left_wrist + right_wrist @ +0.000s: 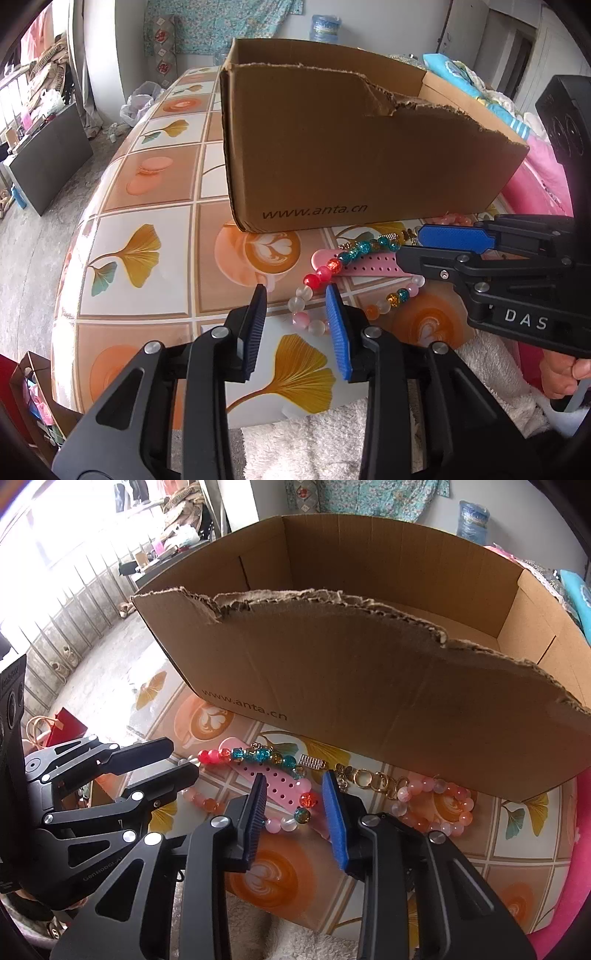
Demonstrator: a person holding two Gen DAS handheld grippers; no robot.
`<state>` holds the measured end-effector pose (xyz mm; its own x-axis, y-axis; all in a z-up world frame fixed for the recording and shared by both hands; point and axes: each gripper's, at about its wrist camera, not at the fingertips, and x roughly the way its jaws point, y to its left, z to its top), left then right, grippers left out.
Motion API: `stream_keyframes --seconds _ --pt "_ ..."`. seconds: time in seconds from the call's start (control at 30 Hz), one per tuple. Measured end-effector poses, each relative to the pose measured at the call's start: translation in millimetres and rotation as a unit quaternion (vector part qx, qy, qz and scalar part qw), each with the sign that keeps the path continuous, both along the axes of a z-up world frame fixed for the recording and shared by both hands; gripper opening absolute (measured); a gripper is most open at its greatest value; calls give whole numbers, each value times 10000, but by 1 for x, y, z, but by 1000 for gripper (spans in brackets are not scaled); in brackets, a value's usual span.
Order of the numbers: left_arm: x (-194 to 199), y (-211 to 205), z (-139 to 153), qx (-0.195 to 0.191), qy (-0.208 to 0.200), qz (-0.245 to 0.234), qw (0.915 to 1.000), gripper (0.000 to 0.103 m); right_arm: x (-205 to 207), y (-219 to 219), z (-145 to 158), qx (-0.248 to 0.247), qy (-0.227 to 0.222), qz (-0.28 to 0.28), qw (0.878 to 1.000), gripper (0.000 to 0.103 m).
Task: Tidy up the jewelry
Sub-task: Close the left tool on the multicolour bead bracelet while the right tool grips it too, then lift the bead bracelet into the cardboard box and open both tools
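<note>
A torn cardboard box (332, 147) marked www.anta.cn stands on the table; it also shows in the right wrist view (369, 686). In front of it lie a colourful bead bracelet (325, 273) (266, 755), a pink perforated strap (369, 266) (277, 784), a gold chain (373, 779) and a pink-orange bead bracelet (443, 805). My left gripper (295, 295) is open and empty just before the bead bracelet. My right gripper (293, 781) is open and empty over the pink strap; it enters the left wrist view (410, 243) from the right.
The table (147, 184) has a tiled cloth with ginkgo leaves and coffee cups. A white fluffy towel (332, 443) lies at its near edge. Pink bedding (535, 177) lies to the right. The floor on the left holds bags and furniture.
</note>
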<state>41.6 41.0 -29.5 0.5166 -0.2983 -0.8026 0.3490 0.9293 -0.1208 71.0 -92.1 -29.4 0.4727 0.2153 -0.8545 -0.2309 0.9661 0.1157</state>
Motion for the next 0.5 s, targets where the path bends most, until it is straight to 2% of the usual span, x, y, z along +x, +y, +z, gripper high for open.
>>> stream_keyframes --seconds 0.23,0.3,0.5 --pt "7 -4 -4 243 -7 11 9997 28 12 2 -11 -72 217 82 9997 12" --pt "8 -7 -3 289 -41 29 9996 13 11 1 -10 -52 217 122 9997 11" --pt "5 -6 6 247 -164 55 9995 8 8 -7 0 61 67 213 9997 10"
